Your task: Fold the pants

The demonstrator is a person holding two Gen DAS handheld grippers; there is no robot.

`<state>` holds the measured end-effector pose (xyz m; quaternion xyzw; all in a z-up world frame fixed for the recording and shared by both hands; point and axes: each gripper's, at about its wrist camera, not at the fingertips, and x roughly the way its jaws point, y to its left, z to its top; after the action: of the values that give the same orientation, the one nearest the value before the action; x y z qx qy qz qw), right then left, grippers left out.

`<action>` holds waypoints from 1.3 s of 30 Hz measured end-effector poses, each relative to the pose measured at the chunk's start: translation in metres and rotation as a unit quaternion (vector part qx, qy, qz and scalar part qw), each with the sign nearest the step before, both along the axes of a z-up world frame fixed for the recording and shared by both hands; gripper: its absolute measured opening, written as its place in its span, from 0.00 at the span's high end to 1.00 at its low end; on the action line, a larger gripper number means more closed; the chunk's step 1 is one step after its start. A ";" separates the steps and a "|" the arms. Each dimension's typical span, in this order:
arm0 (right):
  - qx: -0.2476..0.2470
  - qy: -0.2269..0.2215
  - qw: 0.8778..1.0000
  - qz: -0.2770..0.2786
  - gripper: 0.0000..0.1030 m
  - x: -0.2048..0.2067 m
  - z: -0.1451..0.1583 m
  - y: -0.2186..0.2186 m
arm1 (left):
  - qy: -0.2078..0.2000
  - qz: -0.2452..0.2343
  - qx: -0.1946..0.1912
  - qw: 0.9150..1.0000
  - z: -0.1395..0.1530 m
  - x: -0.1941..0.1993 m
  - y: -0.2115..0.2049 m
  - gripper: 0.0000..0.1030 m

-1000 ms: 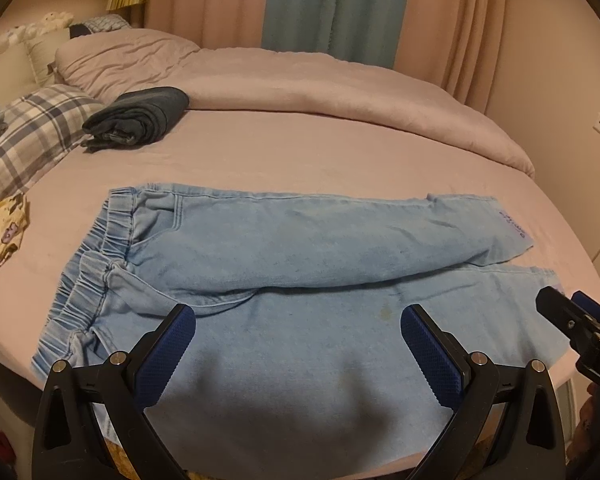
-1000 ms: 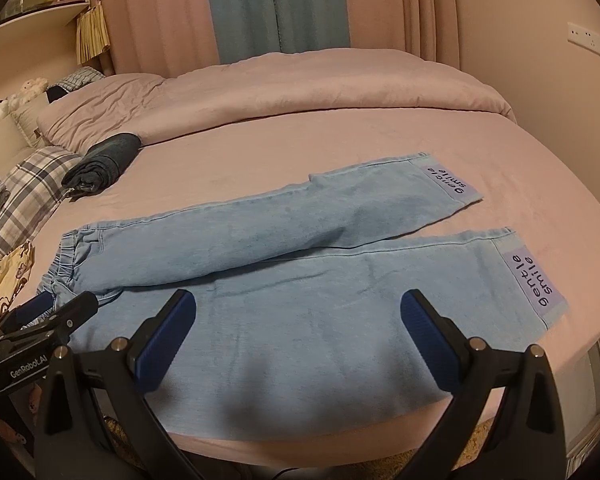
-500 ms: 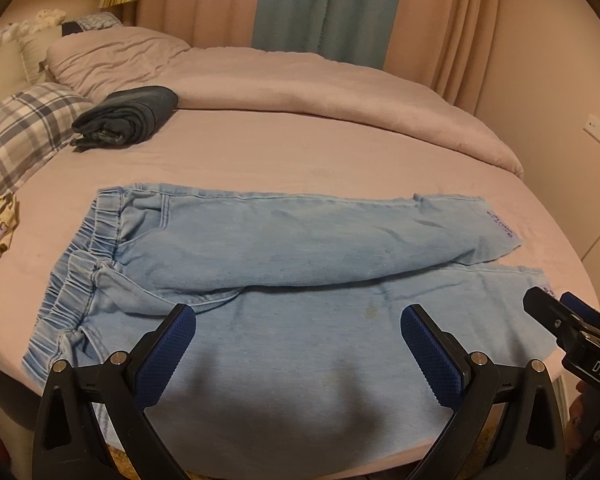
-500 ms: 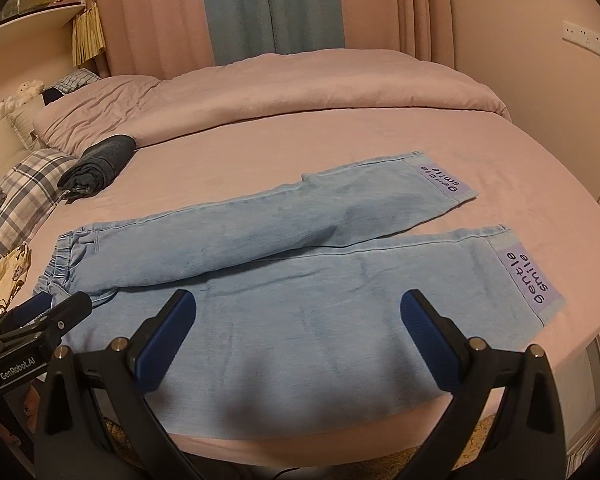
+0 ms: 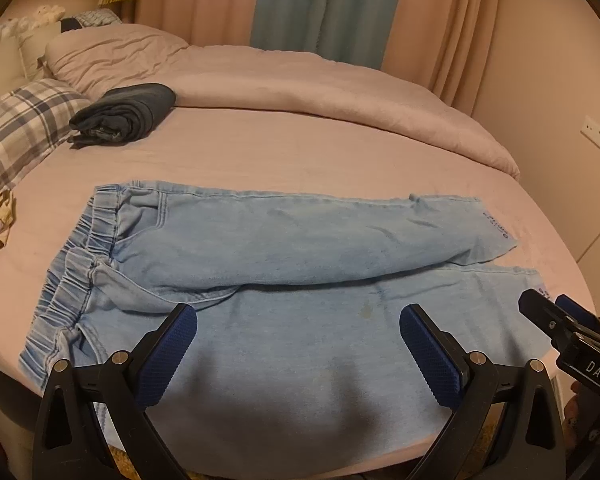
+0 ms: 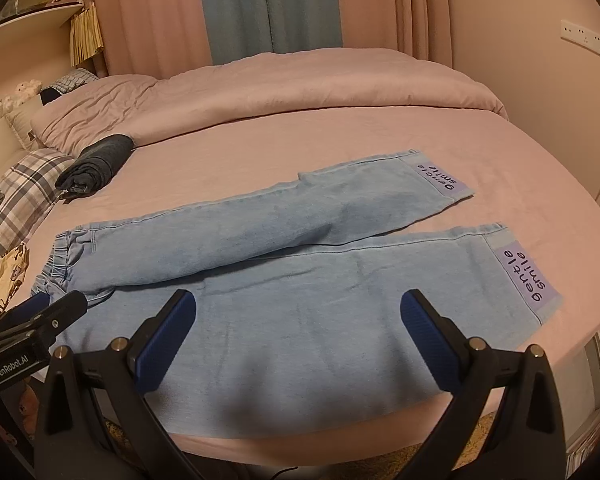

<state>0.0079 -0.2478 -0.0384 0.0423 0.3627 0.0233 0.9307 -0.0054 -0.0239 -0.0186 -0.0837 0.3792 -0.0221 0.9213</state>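
On the pink bed (image 5: 300, 152), the light blue pants (image 5: 260, 248) lie spread flat, elastic waistband (image 5: 80, 264) toward the left and both legs running to the right. The far leg crosses slightly over the near one along the inseam. Each hem carries a lilac patch (image 6: 528, 276) printed "gentle smile"; the second patch (image 6: 440, 178) sits on the far leg.

Left gripper (image 5: 298, 350): jaws spread wide, holding nothing. It hovers above the near edge of the pants, over the seat and upper part of the near leg. Its blue ribbed pads (image 5: 172, 348) show bare, with denim visible between them. In the right wrist view this gripper (image 6: 44, 308) appears at the lower left, close to the waistband.

Right gripper (image 6: 298, 336): jaws likewise wide apart and holding nothing. It hovers above the near leg, between knee and hem. In the left wrist view it (image 5: 556, 316) appears at the lower right, near the hem of the near leg; contact with the fabric cannot be determined.

Other items: a rolled dark garment (image 5: 124, 120) lies on the bed well apart from the pants, just beside a plaid pillow (image 5: 24, 124). A folded pink duvet (image 5: 320, 92) runs along the far side. Pink and blue curtains (image 6: 268, 4) hang behind
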 end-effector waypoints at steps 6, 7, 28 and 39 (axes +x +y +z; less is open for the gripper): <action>0.000 0.001 1.000 -0.002 0.00 0.000 0.000 -0.001 | 0.002 0.000 0.000 1.000 -0.001 0.001 0.000 0.03; 0.000 0.001 1.000 -0.001 0.00 0.000 0.000 -0.001 | 0.002 0.000 0.000 1.000 -0.001 0.001 0.000 0.03; 0.001 0.004 1.000 -0.006 0.00 0.001 -0.002 -0.003 | 0.007 0.002 0.002 1.000 -0.002 0.000 0.004 0.03; 0.008 0.008 1.000 -0.012 0.00 0.000 -0.006 -0.011 | 0.013 0.014 -0.005 1.000 -0.001 -0.002 0.011 0.03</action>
<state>0.0081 -0.2591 -0.0445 0.0549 0.3690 0.0145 0.9277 -0.0070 -0.0128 -0.0197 -0.0933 0.3897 -0.0102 0.9162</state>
